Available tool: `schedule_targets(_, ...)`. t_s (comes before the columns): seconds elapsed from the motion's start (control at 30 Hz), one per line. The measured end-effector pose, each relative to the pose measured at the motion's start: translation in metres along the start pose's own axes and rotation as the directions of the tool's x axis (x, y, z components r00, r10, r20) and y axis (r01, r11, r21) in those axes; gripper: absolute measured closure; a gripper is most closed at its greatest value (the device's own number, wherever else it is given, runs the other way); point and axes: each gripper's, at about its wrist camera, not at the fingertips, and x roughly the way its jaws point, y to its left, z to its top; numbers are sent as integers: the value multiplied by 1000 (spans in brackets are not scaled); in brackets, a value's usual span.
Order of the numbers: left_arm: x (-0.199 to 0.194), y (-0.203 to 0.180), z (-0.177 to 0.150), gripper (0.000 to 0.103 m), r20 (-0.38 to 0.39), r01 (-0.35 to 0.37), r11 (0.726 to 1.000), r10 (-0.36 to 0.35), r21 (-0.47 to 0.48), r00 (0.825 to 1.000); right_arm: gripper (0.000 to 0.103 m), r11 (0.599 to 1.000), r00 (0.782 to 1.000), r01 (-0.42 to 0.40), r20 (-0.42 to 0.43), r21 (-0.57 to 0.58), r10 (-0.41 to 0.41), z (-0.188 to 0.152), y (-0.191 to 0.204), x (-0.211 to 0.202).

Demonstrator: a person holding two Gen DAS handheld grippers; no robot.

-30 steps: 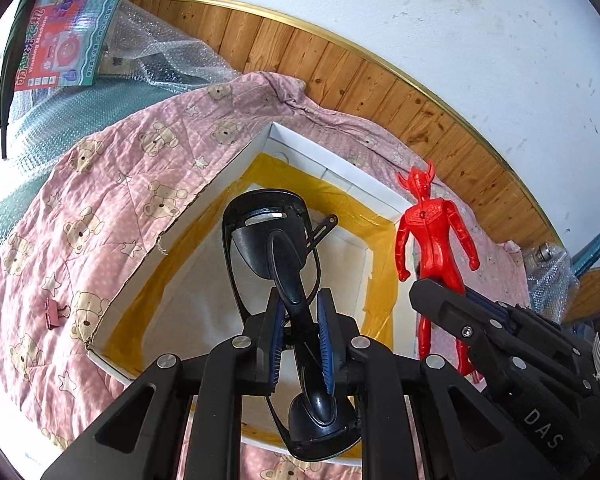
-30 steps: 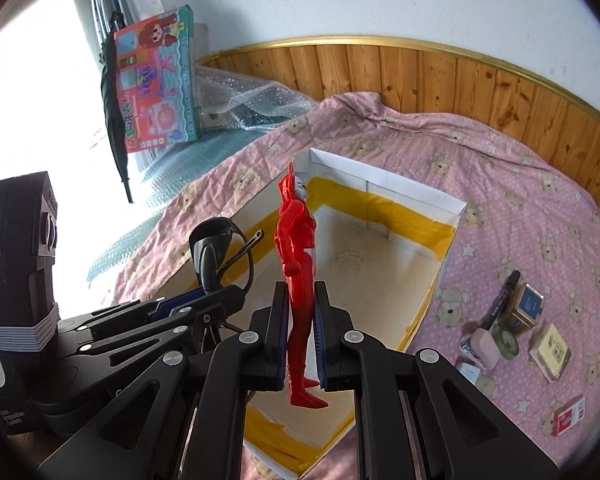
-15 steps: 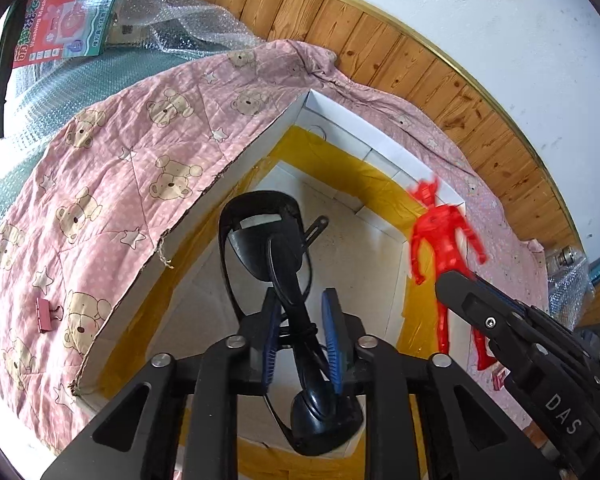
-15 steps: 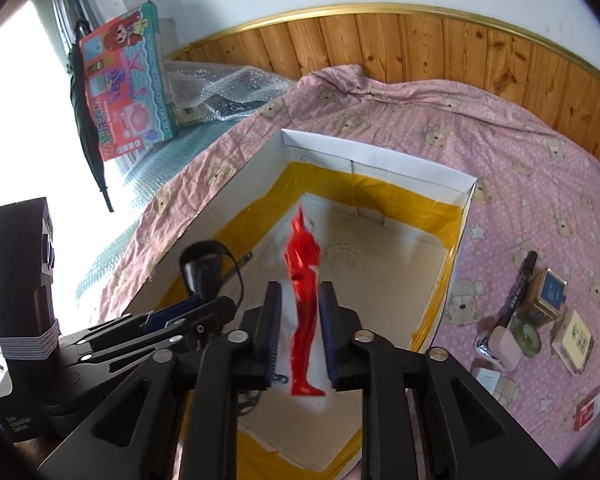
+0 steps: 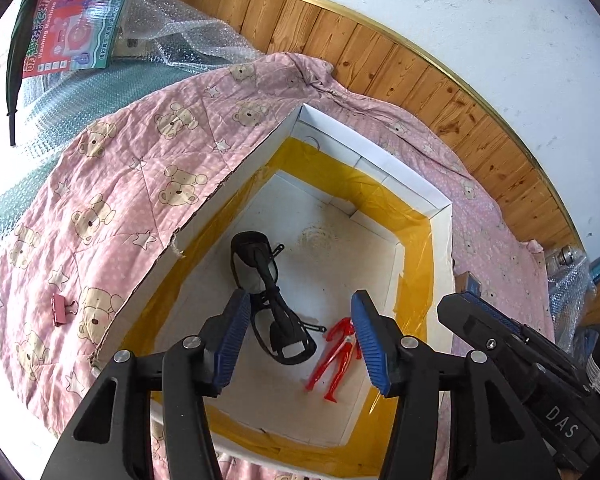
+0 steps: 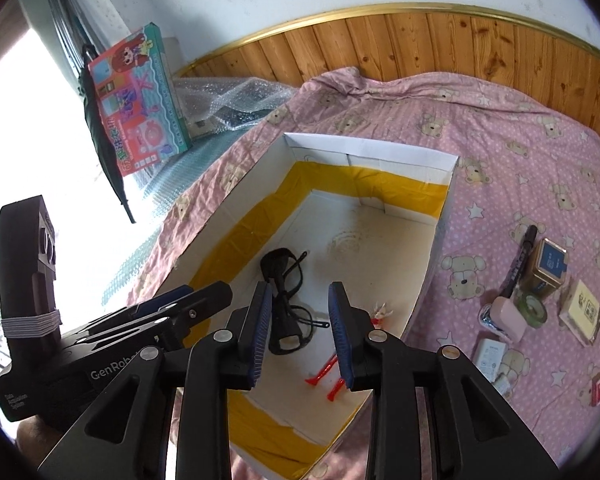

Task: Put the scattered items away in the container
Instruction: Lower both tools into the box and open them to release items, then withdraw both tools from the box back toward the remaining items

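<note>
A pink bear-print quilt (image 6: 500,168) covers the bed. On it sits the white cardboard box (image 6: 380,156) with yellow tape inside. A pink binder clip (image 5: 60,309) lies by the box's left side; near the right edge lie a black marker (image 6: 521,257), a small tin (image 6: 550,266) and cards (image 6: 585,312).

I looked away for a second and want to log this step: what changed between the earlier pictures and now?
Both grippers opened: the left gripper let go of the glasses and the right gripper let go of the red figure. Both things now lie on the floor of the box. The box, the quilt and the clip stayed put.
</note>
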Motion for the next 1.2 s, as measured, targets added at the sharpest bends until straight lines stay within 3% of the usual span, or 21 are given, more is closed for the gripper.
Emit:
schedule_targets(0.47,-37,-38,-32,49,31,-20,997,17,81,999,71,998,996,-62,71,12,61,-32,-5,-54)
schedule_targets(1.2,-47,-121,-68,49,34,-42,972,35,232,999,71,989,985,-91,156,116,72,-71,-67,-109)
